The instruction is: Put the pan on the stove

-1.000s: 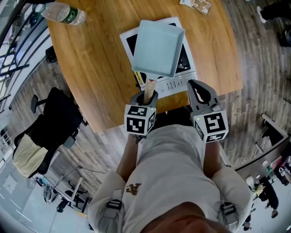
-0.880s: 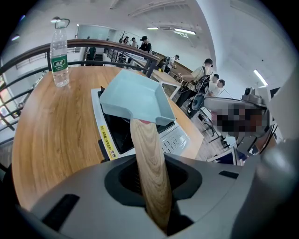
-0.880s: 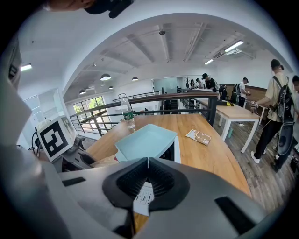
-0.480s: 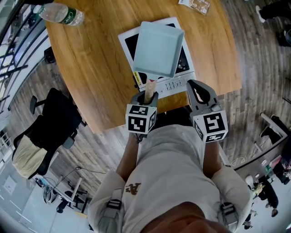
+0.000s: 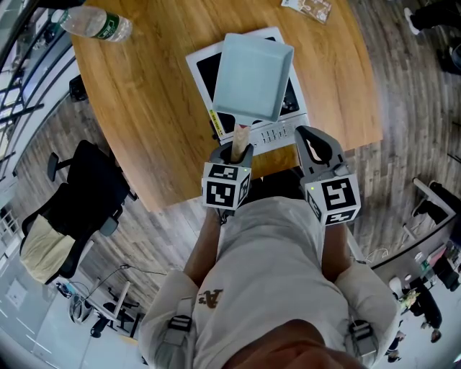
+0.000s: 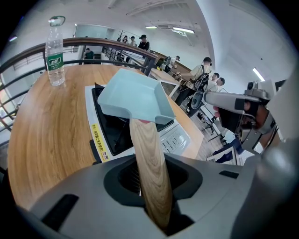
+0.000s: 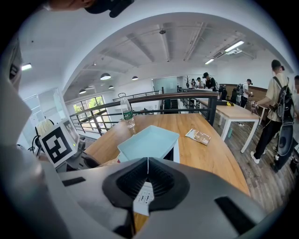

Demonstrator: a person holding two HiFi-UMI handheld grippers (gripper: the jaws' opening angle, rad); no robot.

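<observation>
Most of stove (image 5: 277,134) top, fwd of L gripper (image 5: 233,153): hidden under pan (image 5: 252,76). Pan-to-stove contact: cannot tell. Rear end of handle (image 6: 148,158): hidden inside L gripper jaws. Yellow label (image 6: 96,140) on stove edge, left of handle: print too small to read. Booklet (image 5: 310,7), far fwd of R gripper (image 5: 311,140): cut off by top edge.

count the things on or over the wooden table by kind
light blue pan: 1
induction stove: 1
water bottle: 1
booklet: 1
total: 4
</observation>
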